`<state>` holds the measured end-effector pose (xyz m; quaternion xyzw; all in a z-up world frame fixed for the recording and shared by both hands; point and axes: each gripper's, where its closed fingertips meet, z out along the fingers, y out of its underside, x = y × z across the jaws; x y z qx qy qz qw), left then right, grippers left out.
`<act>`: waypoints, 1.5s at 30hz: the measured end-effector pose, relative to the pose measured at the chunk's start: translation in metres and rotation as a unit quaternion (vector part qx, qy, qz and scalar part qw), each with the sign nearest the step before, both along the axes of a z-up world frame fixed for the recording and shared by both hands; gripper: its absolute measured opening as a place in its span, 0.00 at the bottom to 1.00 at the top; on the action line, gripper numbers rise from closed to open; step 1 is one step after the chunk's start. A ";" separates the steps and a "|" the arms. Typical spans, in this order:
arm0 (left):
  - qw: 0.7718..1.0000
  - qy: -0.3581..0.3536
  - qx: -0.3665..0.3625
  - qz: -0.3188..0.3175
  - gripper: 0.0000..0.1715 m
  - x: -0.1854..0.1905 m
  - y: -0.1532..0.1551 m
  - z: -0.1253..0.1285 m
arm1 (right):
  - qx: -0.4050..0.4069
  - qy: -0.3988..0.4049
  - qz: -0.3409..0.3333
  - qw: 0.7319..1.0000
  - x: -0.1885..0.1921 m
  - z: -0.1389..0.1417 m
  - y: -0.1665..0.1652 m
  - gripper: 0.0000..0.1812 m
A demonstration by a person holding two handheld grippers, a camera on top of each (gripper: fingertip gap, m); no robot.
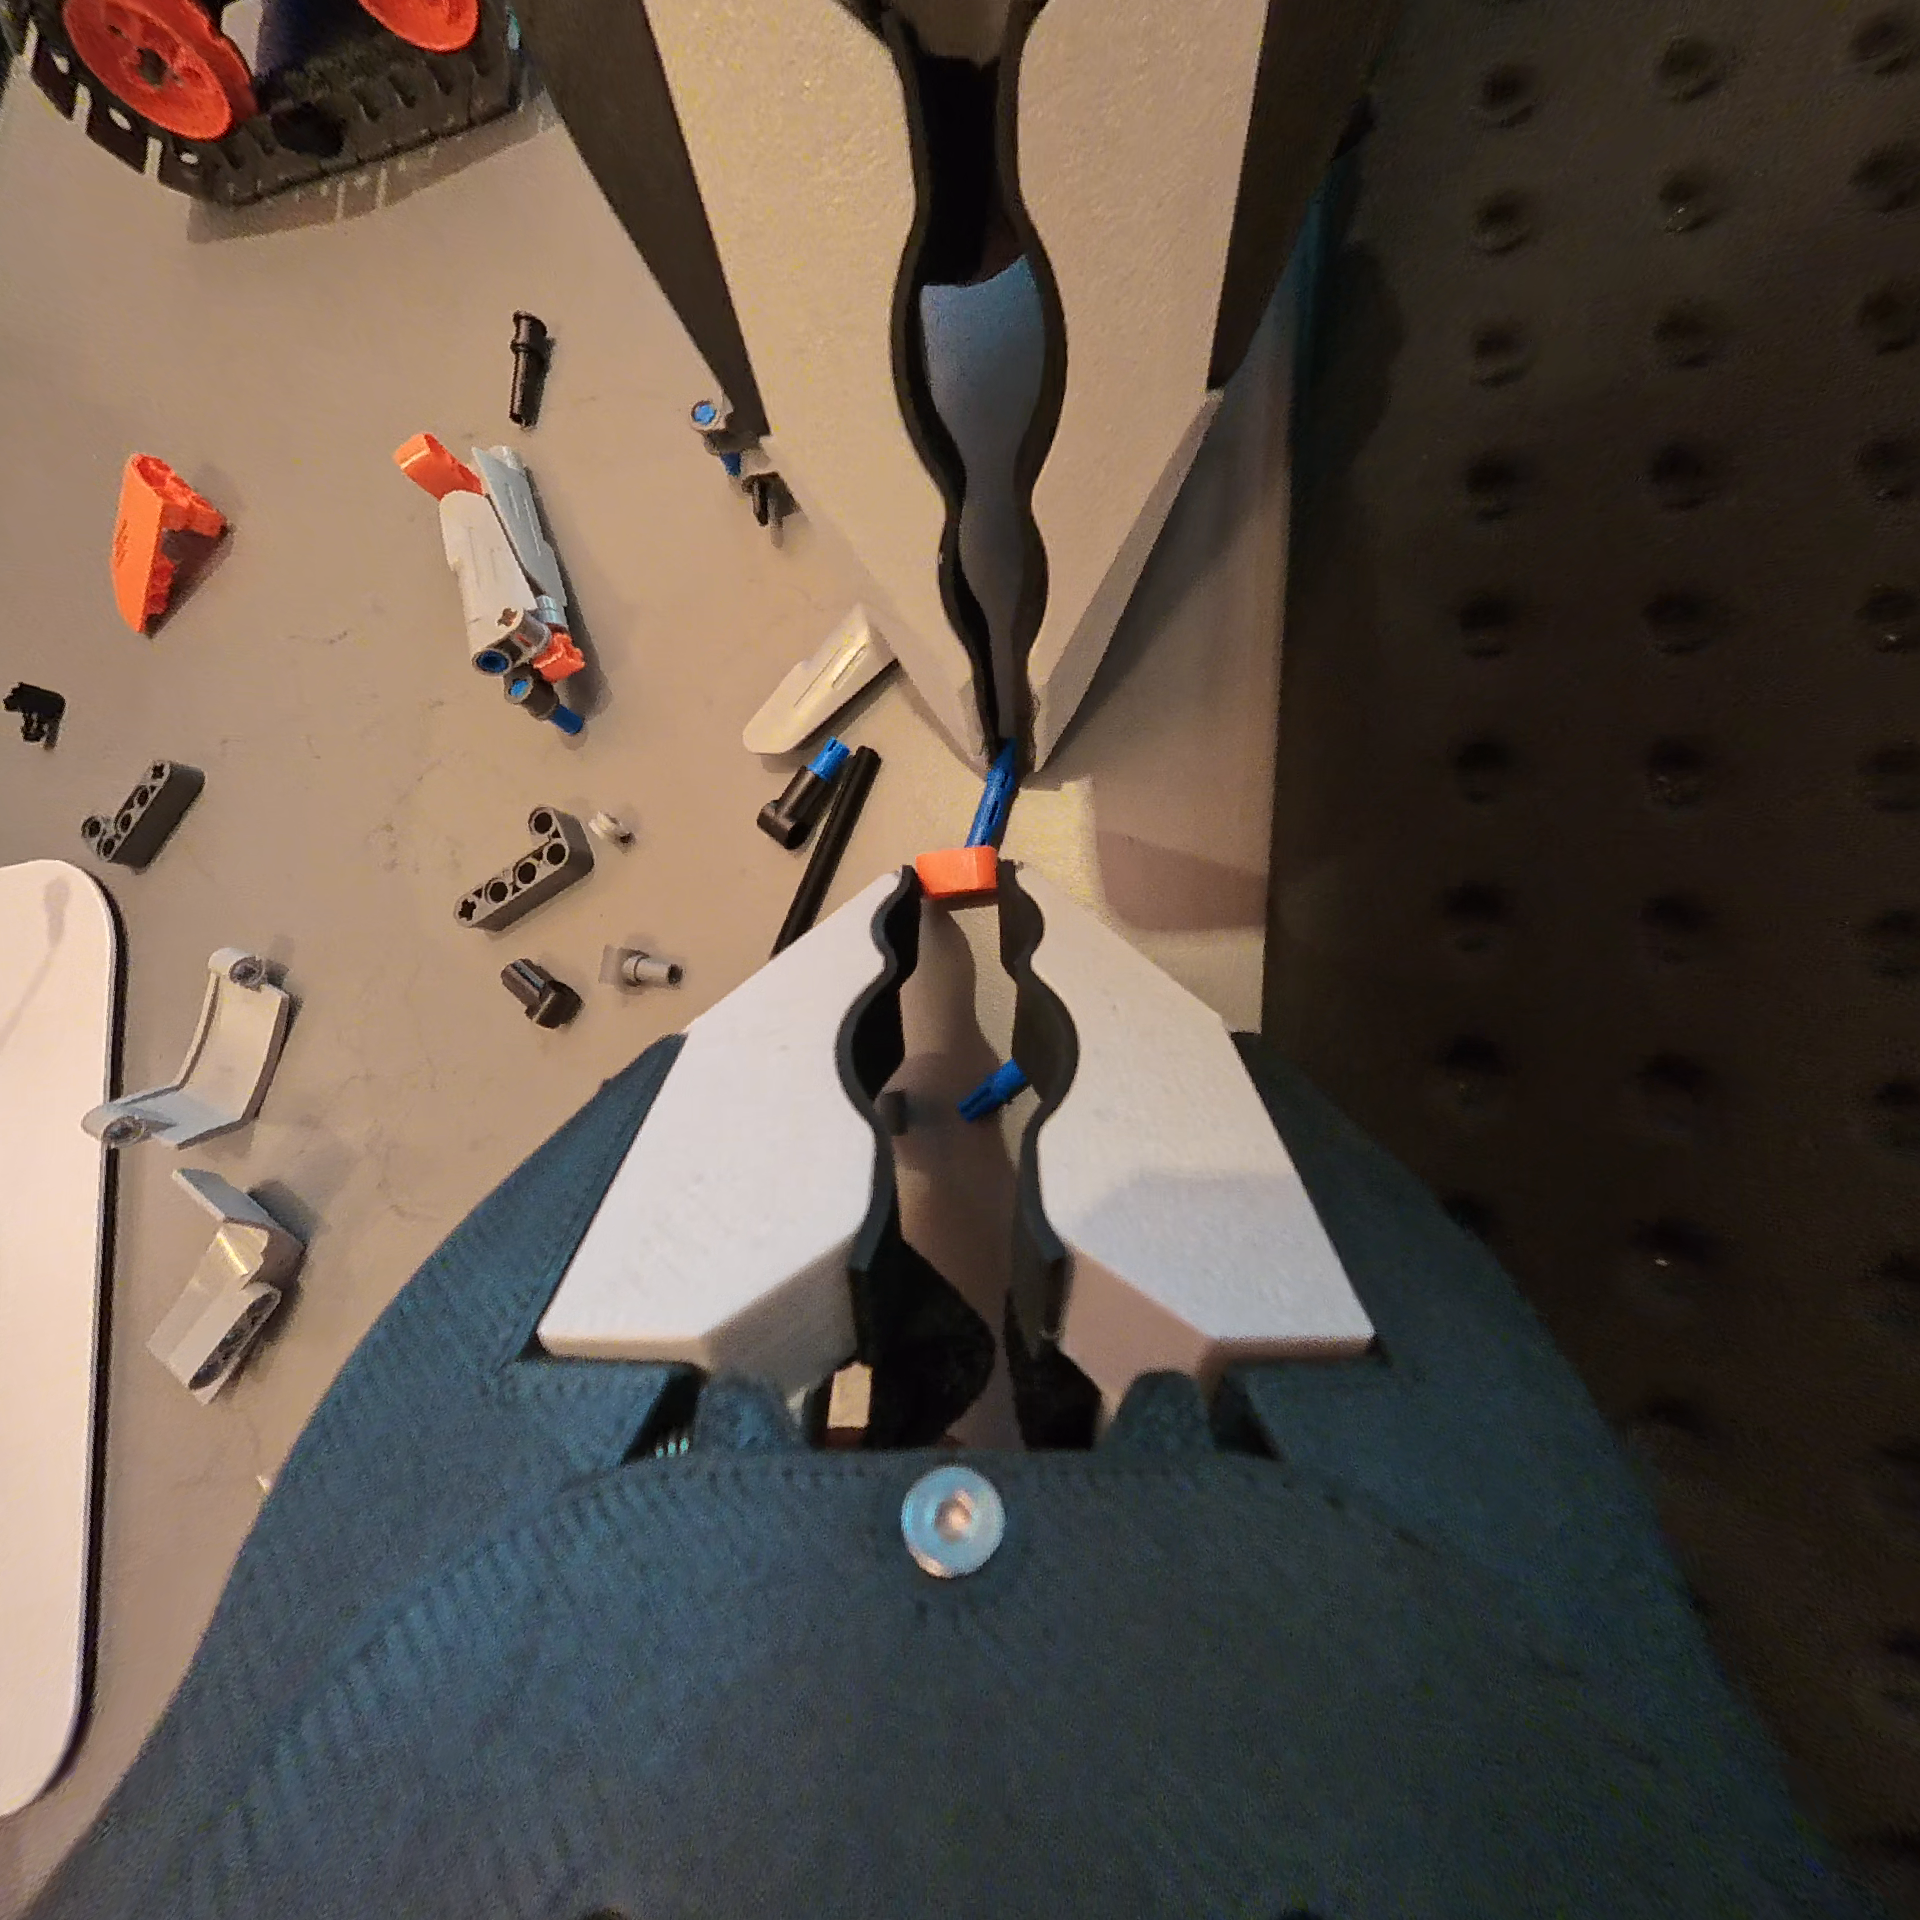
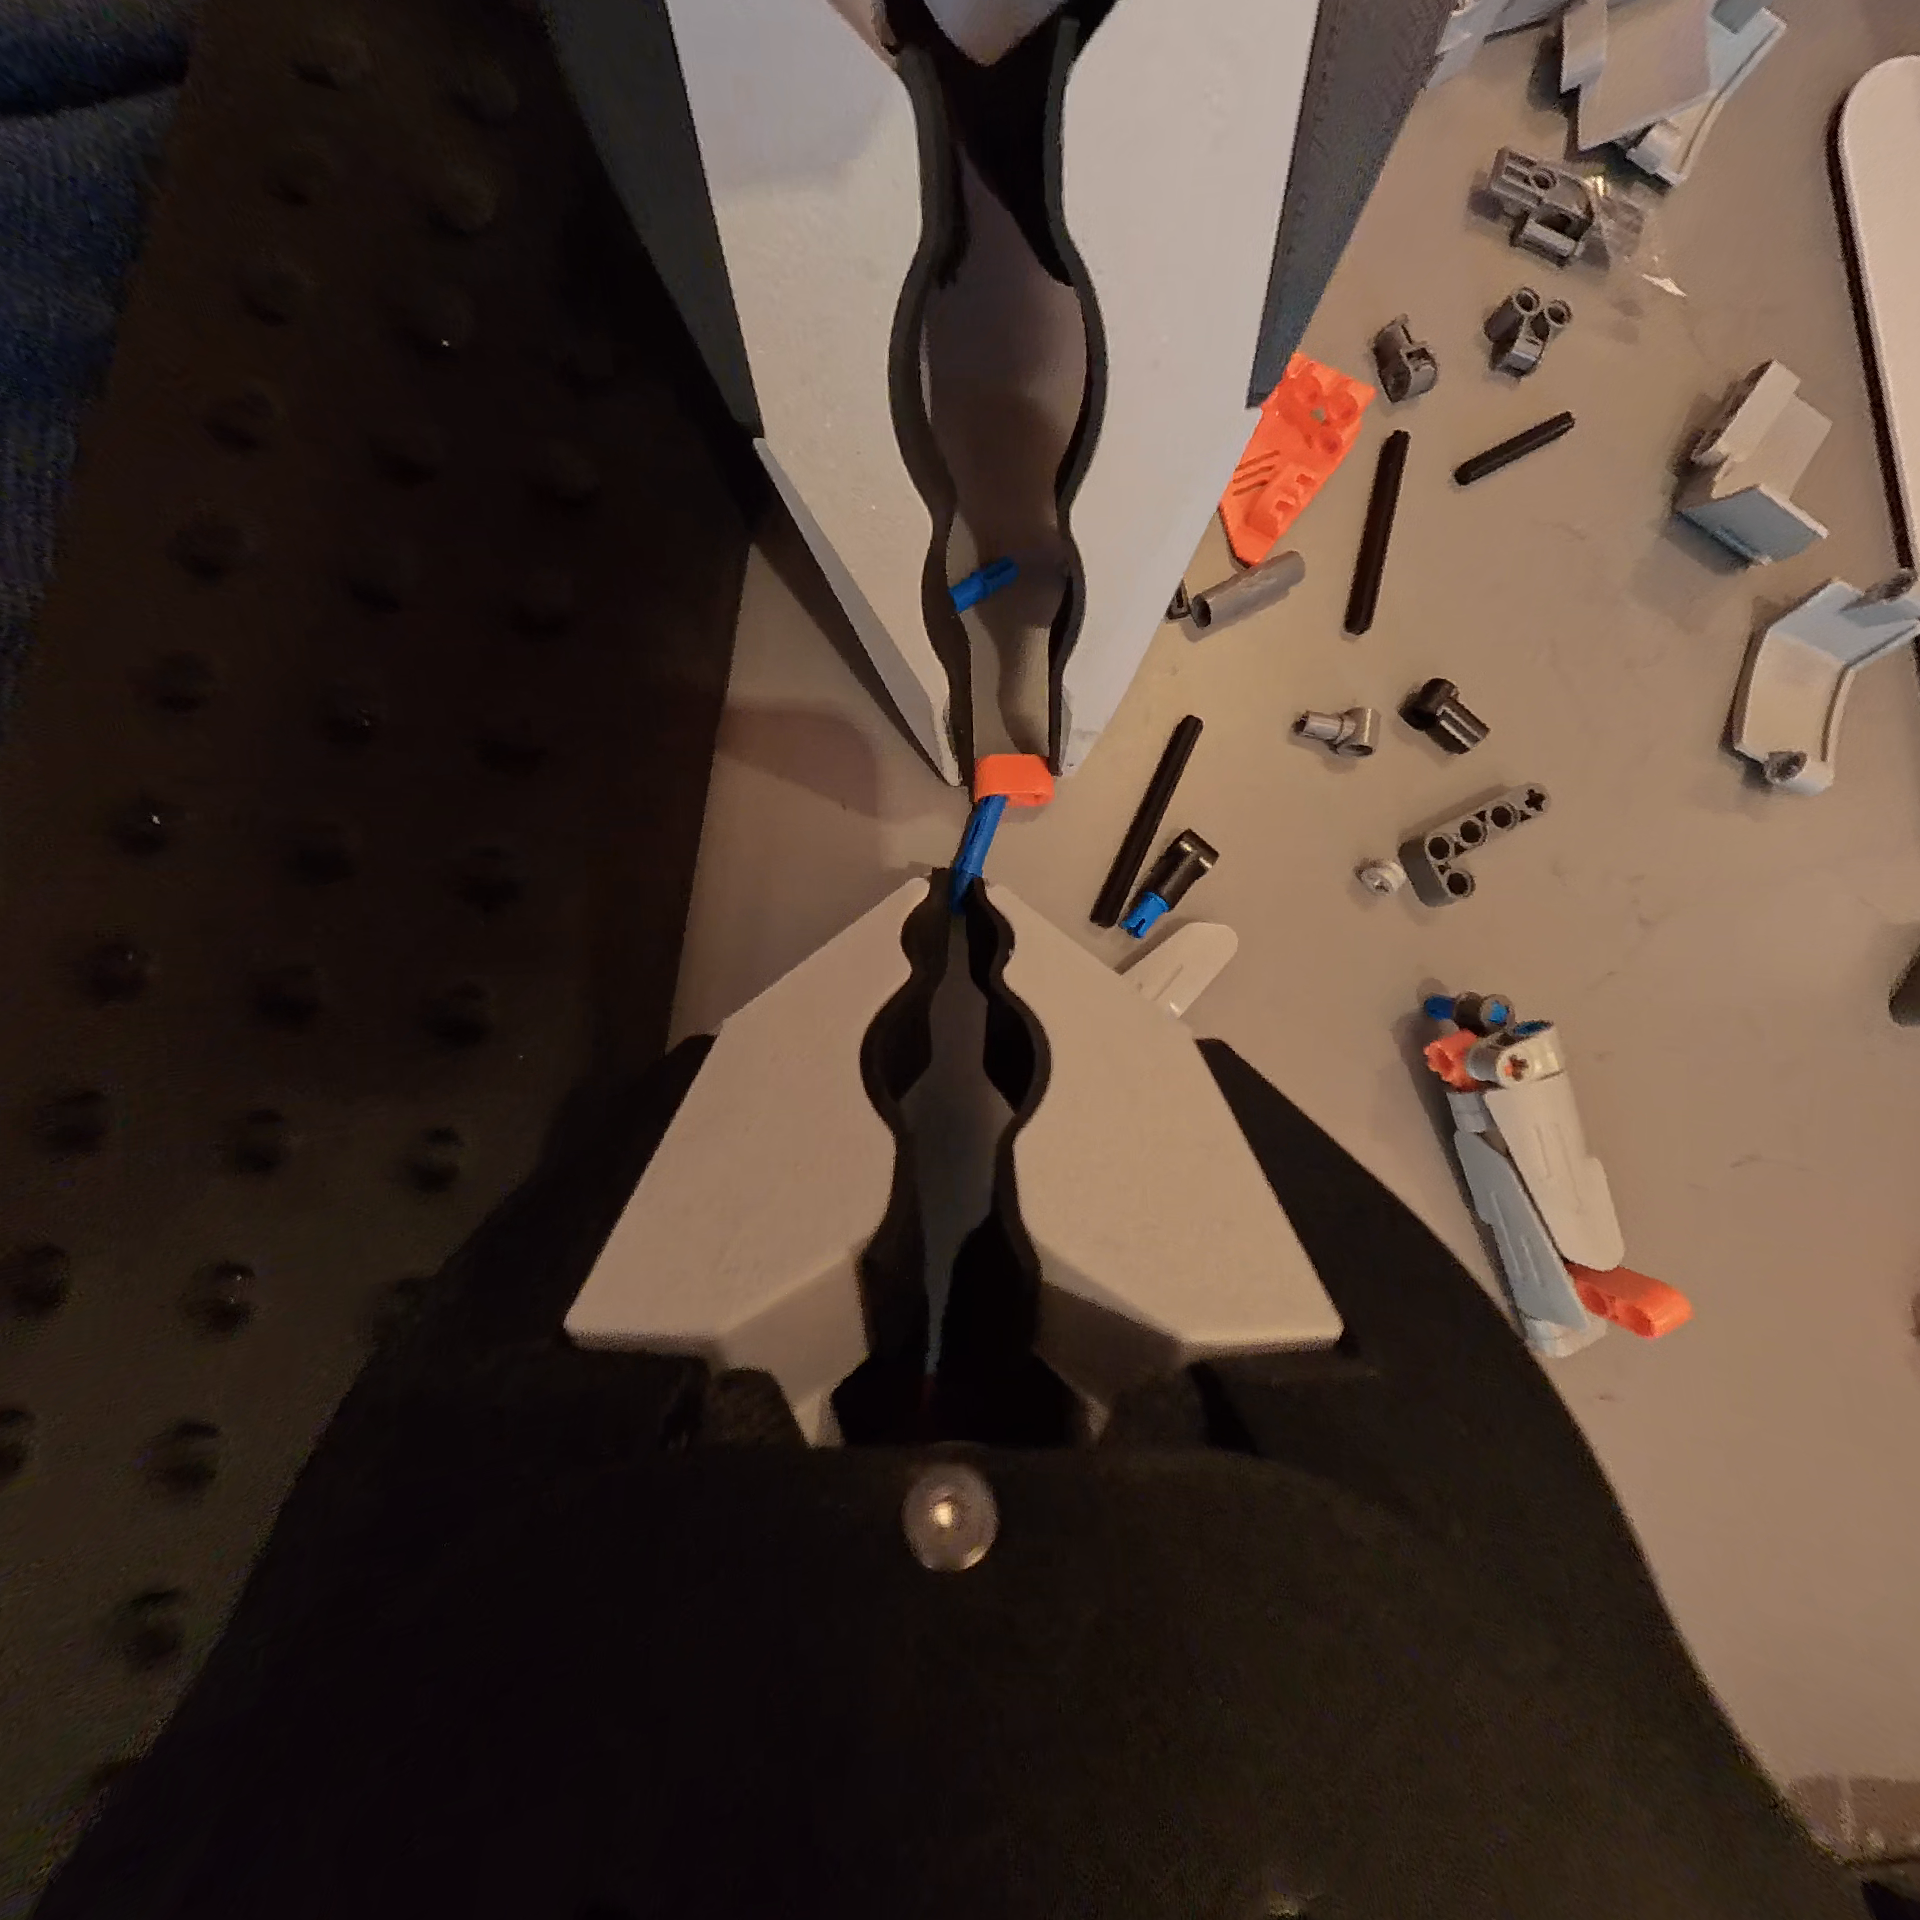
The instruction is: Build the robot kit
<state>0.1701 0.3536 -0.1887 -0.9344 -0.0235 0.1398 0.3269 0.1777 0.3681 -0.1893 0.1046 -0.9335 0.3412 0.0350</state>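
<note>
My left gripper [image 1: 956,896] is shut on a small orange connector [image 1: 956,871] held at its fingertips. My right gripper [image 2: 961,896] is shut on a thin blue pin [image 2: 977,844]. The two grippers face each other tip to tip just above the grey table. The pin's free end meets the orange connector [image 2: 1013,779]. In the left wrist view the right gripper [image 1: 1006,743] comes down from the top with the blue pin [image 1: 992,800]. In the right wrist view the left gripper [image 2: 1008,764] comes down from the top. A second blue pin [image 1: 992,1086] lies on the table under the left fingers.
Loose building-toy parts lie on the grey table [image 1: 364,779]: grey beams [image 1: 525,871], black axles [image 2: 1377,530], an orange panel [image 2: 1294,457], a grey and orange sub-assembly [image 1: 504,551]. A tracked vehicle with orange wheels [image 1: 156,73] stands far left. A white board [image 1: 42,1247] and a black studded mat [image 1: 1610,727] flank the work area. The tips of both grippers are at nearly the same place.
</note>
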 end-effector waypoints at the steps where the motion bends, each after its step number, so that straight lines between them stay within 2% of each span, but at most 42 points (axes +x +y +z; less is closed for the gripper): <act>1: 1.000 0.002 0.000 -0.007 0.08 0.000 0.000 0.000 | 0.001 0.002 0.006 1.000 0.000 0.000 0.000 0.00; 13: 0.997 0.007 -0.030 -0.071 0.07 0.001 0.002 0.000 | 0.049 0.029 0.080 0.995 0.000 -0.001 0.002 0.00; 34: 0.996 0.002 -0.029 -0.086 0.07 0.002 0.003 0.000 | 0.106 0.049 0.154 0.981 0.001 -0.002 0.001 0.00; 45: 0.995 -0.005 -0.019 -0.102 0.07 0.002 0.004 0.000 | 0.107 0.041 0.178 0.977 0.001 -0.002 0.001 0.00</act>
